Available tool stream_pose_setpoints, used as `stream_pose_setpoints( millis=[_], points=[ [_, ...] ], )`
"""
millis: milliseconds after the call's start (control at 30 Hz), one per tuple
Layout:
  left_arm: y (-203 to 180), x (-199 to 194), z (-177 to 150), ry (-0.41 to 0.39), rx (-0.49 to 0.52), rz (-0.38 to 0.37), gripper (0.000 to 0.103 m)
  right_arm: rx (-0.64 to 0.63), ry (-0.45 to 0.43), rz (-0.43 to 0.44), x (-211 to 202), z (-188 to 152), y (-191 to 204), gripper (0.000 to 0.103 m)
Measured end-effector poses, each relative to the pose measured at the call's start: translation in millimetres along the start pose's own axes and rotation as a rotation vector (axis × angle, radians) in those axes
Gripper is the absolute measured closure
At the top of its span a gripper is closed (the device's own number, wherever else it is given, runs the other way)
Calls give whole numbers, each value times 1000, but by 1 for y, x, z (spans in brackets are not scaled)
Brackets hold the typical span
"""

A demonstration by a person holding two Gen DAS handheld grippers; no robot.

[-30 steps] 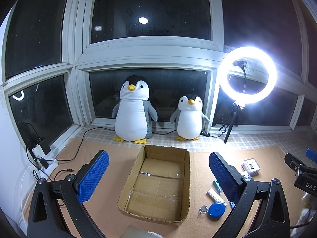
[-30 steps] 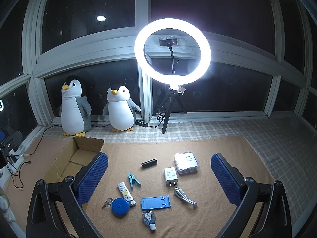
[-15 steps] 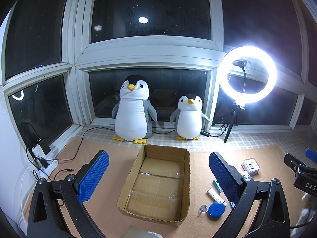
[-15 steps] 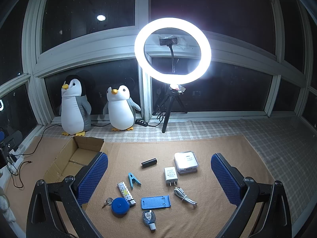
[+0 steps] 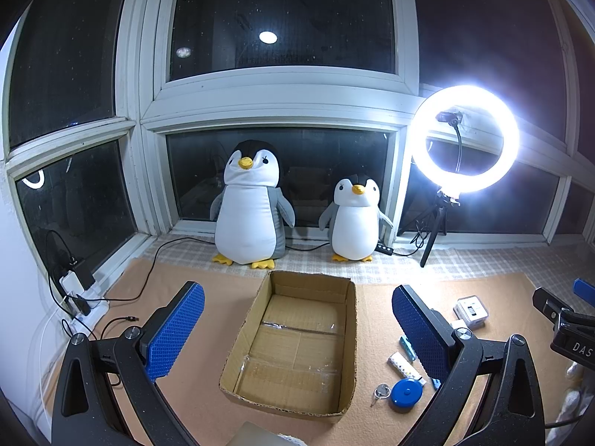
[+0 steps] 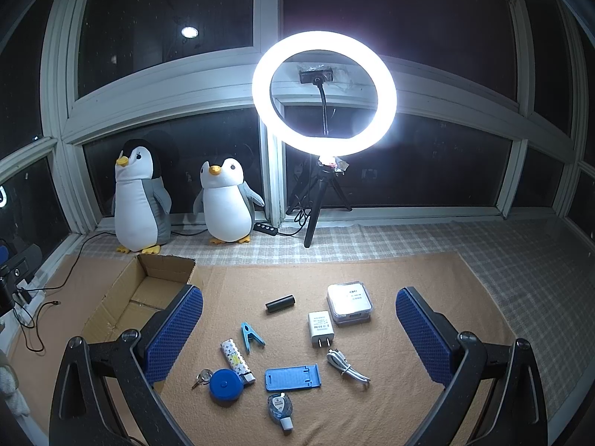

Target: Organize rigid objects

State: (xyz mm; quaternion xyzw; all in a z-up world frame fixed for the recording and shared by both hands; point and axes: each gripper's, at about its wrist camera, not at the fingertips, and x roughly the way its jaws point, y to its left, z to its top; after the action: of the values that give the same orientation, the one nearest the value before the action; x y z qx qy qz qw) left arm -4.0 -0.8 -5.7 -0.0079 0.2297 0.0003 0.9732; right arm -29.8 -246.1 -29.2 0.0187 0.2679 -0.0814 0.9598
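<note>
An empty cardboard box [image 5: 297,338] [image 6: 137,297] lies open on the tan mat. My left gripper [image 5: 297,330] hovers open above it, holding nothing. To the box's right lie small items: a blue tape measure [image 6: 225,386] [image 5: 406,400] with keys [image 6: 202,376], a patterned lighter [image 6: 236,360], a blue clip [image 6: 250,335], a black cylinder [image 6: 280,303], a white charger [image 6: 320,329], a clear case [image 6: 349,301], a white cable [image 6: 346,365], a blue phone stand [image 6: 292,377] and a small bottle [image 6: 280,409]. My right gripper [image 6: 299,332] hangs open over them.
Two plush penguins [image 5: 251,204] [image 5: 355,219] stand by the window behind the box. A lit ring light on a tripod [image 6: 323,93] stands at the back. Cables and a power strip [image 5: 74,290] lie at the left edge. Checked cloth [image 6: 502,260] borders the mat.
</note>
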Motion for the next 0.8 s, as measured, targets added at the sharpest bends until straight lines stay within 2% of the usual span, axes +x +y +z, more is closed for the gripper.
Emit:
stream_pose_setpoints(
  millis=[800],
  points=[
    [5,15,-6,45,8,10,1,3,39,0,7,-6,-1,1]
  ],
)
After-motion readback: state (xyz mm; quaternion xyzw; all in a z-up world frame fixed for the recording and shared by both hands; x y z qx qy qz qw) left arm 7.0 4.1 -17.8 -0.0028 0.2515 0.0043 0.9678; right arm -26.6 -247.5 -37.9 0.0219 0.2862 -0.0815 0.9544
